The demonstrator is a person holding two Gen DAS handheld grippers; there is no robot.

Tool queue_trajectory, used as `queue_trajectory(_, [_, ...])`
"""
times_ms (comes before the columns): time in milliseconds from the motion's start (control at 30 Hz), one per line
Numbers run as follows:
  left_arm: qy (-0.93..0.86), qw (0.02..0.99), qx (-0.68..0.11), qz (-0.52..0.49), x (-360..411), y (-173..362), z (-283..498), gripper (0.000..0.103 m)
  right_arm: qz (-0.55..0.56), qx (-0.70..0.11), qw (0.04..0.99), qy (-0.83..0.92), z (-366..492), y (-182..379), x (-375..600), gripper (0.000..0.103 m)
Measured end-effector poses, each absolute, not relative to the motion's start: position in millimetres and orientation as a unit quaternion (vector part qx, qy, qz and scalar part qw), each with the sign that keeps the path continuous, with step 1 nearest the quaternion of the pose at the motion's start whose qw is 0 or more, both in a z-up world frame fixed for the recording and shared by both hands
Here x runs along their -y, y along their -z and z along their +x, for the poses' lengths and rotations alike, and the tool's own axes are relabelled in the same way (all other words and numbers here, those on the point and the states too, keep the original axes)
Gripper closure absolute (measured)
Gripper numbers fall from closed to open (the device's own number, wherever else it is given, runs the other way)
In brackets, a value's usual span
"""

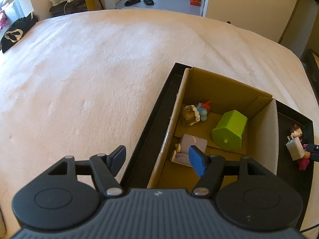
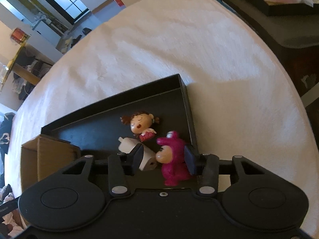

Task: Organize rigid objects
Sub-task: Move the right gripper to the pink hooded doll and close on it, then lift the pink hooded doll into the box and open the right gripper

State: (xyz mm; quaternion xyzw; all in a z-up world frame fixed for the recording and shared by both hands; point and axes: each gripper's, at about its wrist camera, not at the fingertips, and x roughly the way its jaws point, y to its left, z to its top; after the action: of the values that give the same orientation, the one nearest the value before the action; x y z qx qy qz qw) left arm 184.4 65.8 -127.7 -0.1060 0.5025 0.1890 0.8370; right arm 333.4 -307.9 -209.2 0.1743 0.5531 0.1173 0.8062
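Down in the black tray [image 2: 93,123] on the bed, the right tongs [image 2: 163,159] straddle a white charger [image 2: 146,155] and pink figurine [image 2: 172,171], while the left tongs [image 1: 157,159] hang spread over the cardboard box [image 1: 225,91].

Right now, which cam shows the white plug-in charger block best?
Right wrist view: the white plug-in charger block lies close and central in the black tray, beside the magenta figurine, partly covered by one finger. Left wrist view shows it small at the right edge.

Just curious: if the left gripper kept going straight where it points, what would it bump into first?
Probably the cardboard box: its near wall sits between the open left gripper fingers. Depth is hard to judge.
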Motion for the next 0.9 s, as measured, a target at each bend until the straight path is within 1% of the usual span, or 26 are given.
queue_trajectory(133, [-0.191,0.837,-0.502,-0.106,-68.1,128.9,184.4,0.035,0.167,-0.564,0.800,-0.113,336.9,217.8,301.8,0.059])
queue_trajectory(400, [-0.192,0.836,-0.504,-0.100,-67.0,128.7,184.4,0.035,0.137,-0.567,0.804,-0.116,334.6,220.0,291.1,0.055])
queue_trajectory(500, [-0.192,0.836,-0.505,-0.098,-65.9,128.2,182.3,0.035,0.124,-0.566,0.806,-0.120,332.1,220.7,288.3,0.055])
queue_trajectory(567, [-0.193,0.835,-0.505,-0.098,-65.4,128.1,181.4,0.035,0.116,-0.566,0.807,-0.122,331.1,220.0,287.0,0.064])
queue_trajectory(667, [-0.192,0.835,-0.507,-0.094,-64.2,127.1,180.1,0.035,0.116,-0.566,0.807,-0.124,329.5,218.6,285.6,0.065])
queue_trajectory(900, [-0.196,0.837,-0.503,-0.096,-67.3,122.9,175.5,0.035,0.127,-0.535,0.824,-0.137,320.4,195.4,287.6,0.065])
